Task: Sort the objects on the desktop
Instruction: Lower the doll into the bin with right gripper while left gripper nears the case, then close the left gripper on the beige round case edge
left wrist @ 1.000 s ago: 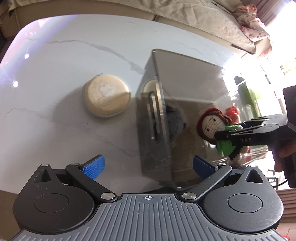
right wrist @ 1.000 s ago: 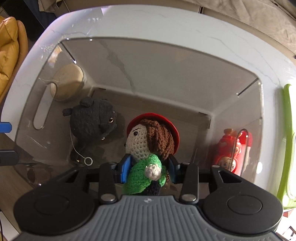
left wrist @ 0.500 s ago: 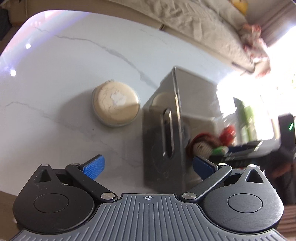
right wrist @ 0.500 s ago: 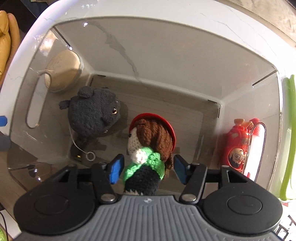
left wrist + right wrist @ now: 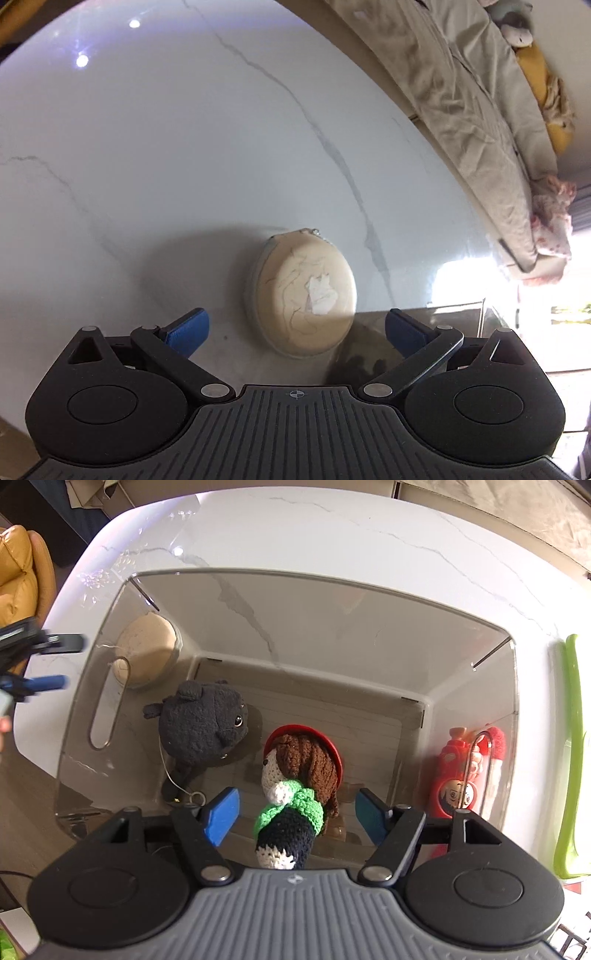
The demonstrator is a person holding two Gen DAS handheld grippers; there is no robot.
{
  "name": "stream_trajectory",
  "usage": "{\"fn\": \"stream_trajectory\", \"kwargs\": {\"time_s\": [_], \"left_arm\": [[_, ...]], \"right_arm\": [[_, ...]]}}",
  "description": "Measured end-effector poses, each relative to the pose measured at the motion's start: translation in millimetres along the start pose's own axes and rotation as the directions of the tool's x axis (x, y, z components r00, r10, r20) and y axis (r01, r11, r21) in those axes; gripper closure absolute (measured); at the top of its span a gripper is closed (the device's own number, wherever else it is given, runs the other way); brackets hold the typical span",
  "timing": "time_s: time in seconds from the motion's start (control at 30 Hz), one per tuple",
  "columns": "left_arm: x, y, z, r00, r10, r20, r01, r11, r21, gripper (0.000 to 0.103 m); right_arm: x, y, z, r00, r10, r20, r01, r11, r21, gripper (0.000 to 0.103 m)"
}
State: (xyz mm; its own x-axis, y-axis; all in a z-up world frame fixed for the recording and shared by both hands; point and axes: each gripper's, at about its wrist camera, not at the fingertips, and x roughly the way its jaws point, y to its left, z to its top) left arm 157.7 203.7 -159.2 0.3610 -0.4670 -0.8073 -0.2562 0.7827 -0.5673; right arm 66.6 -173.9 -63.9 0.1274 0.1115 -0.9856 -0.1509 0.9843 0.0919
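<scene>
A crochet doll (image 5: 299, 775) with brown hair, a red hat and a green scarf rests in the clear plastic bin (image 5: 332, 590), beside a black plush animal (image 5: 203, 731). My right gripper (image 5: 297, 816) points down into the bin. Its jaws are opening, and the doll stands between the blue pads without touching them. A round beige pouch (image 5: 301, 291) lies on the white marble table (image 5: 184, 147) just outside the bin. My left gripper (image 5: 295, 328) hangs open over the pouch, one pad on each side and apart from it. The left gripper (image 5: 37, 661) also shows at the right wrist view's left edge.
A red toy figure (image 5: 461, 775) stands outside the bin's right wall, with a green tray (image 5: 572, 738) further right. The bin's corner (image 5: 424, 325) sits close to my left gripper's right pad. A sofa with beige cloth (image 5: 461, 92) runs behind the table.
My right gripper opened and let go of the doll, which now rests in the bin. My left gripper swung down towards the beige pouch and rolled; the bin slid to the view's right.
</scene>
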Motion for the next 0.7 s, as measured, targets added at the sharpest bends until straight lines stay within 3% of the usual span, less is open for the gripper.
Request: {"fn": "stream_trajectory", "kwargs": {"time_s": [0.13,0.33,0.4,0.47,0.53,0.57,0.6,0.7], "left_arm": [[24.5,4.9,2.6,0.998,-0.065,0.026,0.064,0.998,0.023,0.000],[48.7,15.1,-0.4,0.988,-0.152,-0.018,0.153,0.987,0.052,0.000],[53.4,15.3,0.3,0.980,-0.194,-0.042,0.197,0.978,0.069,0.000],[55.7,16.2,1.0,0.974,-0.219,-0.051,0.223,0.972,0.079,0.000],[56.3,17.6,1.8,0.972,-0.228,-0.051,0.231,0.970,0.078,0.000],[56.4,18.2,2.2,0.972,-0.230,-0.051,0.233,0.970,0.075,0.000],[56.1,18.0,2.4,0.973,-0.226,-0.049,0.229,0.971,0.070,0.000],[57.2,13.4,1.7,0.978,-0.204,-0.048,0.208,0.975,0.084,0.000]], "right_arm": [[-7.2,-4.4,1.6,1.000,0.012,0.003,-0.012,1.000,0.019,0.030],[-16.6,-7.8,3.6,0.998,0.064,0.008,-0.065,0.997,0.045,0.030],[-29.5,-3.4,8.3,0.993,0.096,0.068,-0.098,0.995,0.027,0.032],[-53.3,8.6,18.1,0.974,0.134,0.181,-0.129,0.991,-0.043,0.031],[-73.9,33.6,39.4,0.956,0.144,0.256,-0.103,0.981,-0.167,0.024],[-81.5,49.0,53.0,0.950,0.143,0.279,-0.077,0.969,-0.235,0.015],[-83.3,66.8,70.4,0.953,0.124,0.276,-0.035,0.951,-0.309,0.011],[-64.3,121.8,125.3,0.974,0.004,0.228,0.116,0.854,-0.507,0.011]]}}
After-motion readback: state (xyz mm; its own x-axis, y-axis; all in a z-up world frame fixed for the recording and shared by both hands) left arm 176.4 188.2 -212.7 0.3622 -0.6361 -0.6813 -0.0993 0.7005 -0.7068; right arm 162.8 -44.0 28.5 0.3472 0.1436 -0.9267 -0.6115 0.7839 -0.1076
